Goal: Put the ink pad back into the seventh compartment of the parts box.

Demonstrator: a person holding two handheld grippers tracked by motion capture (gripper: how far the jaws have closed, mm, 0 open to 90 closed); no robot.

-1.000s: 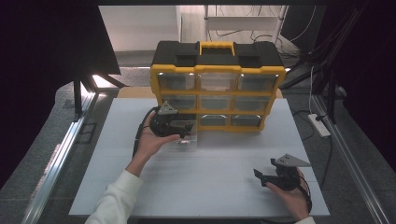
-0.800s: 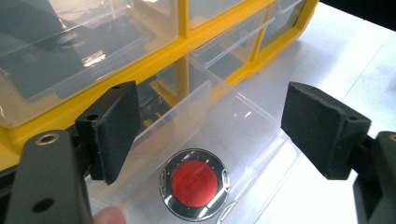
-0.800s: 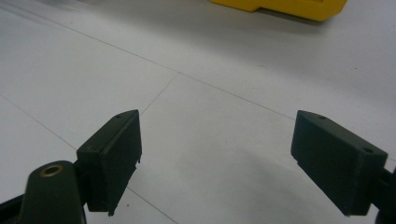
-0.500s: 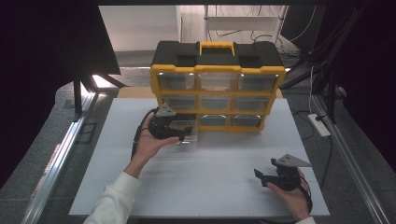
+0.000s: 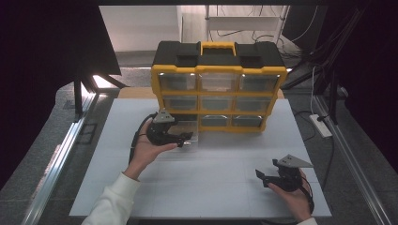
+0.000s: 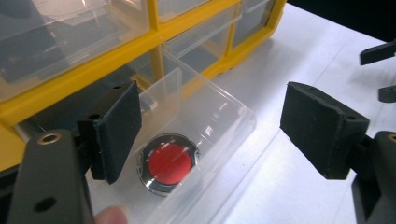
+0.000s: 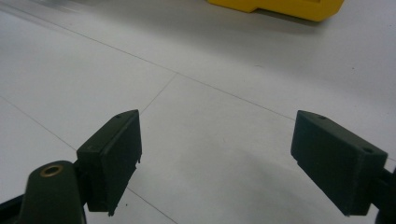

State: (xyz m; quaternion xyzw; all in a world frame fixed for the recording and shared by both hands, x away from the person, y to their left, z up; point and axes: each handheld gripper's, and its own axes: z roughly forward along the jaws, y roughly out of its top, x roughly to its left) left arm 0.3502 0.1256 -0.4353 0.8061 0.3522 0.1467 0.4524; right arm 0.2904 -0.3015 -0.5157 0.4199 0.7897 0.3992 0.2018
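- A yellow and black organiser cabinet [image 5: 218, 84] with clear drawers stands at the far side of the white table [image 5: 206, 187], its carry handle on top.
- The bottom-left drawer [image 6: 205, 116], a clear plastic tray, is pulled out of the cabinet toward the person and rests on the table in front of its slot.
- Inside that drawer lies a small round tin with a red top and a silver rim [image 6: 170, 162], flat on the drawer's floor near its front end.
- The left gripper [image 5: 187, 138] sits just over the open drawer, held by the person's left hand [image 5: 148, 150] in a white sleeve.
- In the left gripper view its jaws stand partly open with a clear gap between them; the near pad hangs right beside the red tin, and the other pad is out over the bare table past the drawer's edge. Nothing is clasped between them.
- The right gripper [image 5: 263, 176] rests low at the near right of the table, well apart from the cabinet, in the person's right hand [image 5: 293, 197].
- In the right gripper view its jaws are spread wide over bare white tabletop, holding nothing; the cabinet's yellow base shows at the top edge.
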